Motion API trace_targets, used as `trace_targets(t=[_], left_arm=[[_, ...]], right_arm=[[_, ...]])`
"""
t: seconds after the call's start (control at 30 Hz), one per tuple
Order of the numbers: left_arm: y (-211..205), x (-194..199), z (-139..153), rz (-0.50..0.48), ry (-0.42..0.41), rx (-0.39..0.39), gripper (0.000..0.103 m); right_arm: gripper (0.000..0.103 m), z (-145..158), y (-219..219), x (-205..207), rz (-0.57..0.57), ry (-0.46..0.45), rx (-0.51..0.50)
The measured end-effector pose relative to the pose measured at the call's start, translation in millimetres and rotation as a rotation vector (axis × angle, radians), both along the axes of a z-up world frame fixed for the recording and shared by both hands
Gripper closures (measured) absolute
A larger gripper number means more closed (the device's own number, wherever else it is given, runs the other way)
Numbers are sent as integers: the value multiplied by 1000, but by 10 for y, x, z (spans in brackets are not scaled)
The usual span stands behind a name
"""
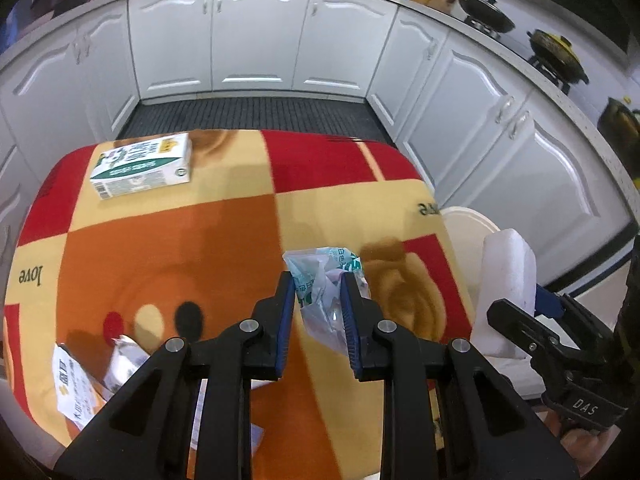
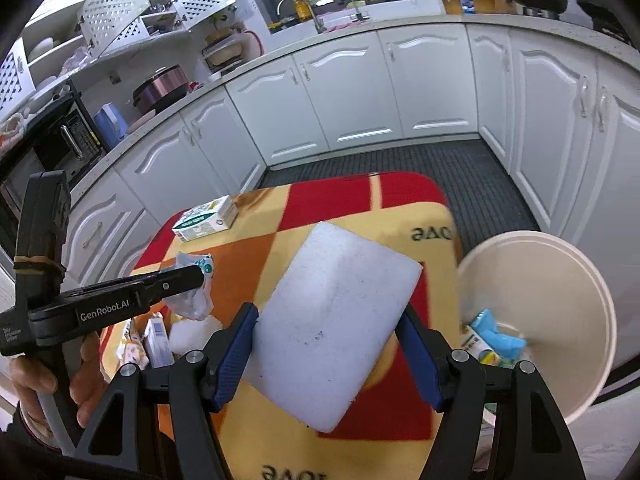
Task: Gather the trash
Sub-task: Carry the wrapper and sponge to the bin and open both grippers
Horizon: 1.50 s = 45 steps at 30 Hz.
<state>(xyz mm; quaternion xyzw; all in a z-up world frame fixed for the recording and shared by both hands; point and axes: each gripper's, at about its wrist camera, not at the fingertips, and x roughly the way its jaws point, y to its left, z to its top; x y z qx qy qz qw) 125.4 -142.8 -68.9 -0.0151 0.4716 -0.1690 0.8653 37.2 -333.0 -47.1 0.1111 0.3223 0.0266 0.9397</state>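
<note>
My left gripper (image 1: 318, 280) is shut on a crumpled clear and green plastic wrapper (image 1: 326, 280) and holds it above the orange, red and yellow table cloth (image 1: 200, 248). The wrapper also shows in the right wrist view (image 2: 196, 300). My right gripper (image 2: 328, 320) is shut on a white foam block (image 2: 336, 328) and holds it over the table's right side, next to a white bin (image 2: 560, 280). The bin holds a blue packet (image 2: 496, 340). In the left wrist view the foam block (image 1: 508, 292) is at the right, in front of the bin (image 1: 468, 228).
A green and white carton (image 1: 144, 164) lies at the table's far left. Paper packets and wrappers (image 1: 80, 384) lie at the near left edge. White kitchen cabinets (image 1: 256, 36) ring the table beyond a dark floor mat (image 1: 248, 116).
</note>
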Motion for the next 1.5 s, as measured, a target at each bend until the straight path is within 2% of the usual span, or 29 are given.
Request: trace_targets(t=[0.3,0.67,1.0,1.5], left_arm=[[-434,-149,81,-73,-45,24,82],[-1036,-213,52,-186,-37,-4,82],[-1610,-168,-158,-262,-11,-4,82],[-2033,-25,-526,-296,33,36,82]], right_arm=[[35,-20,-318,-251,-63,-3,-5],[35,-83,-802,-507,-164,4,-14],[34,-293,-1244,-615,-246,57,1],[34,-670,-1701,-480,-307,127,37]])
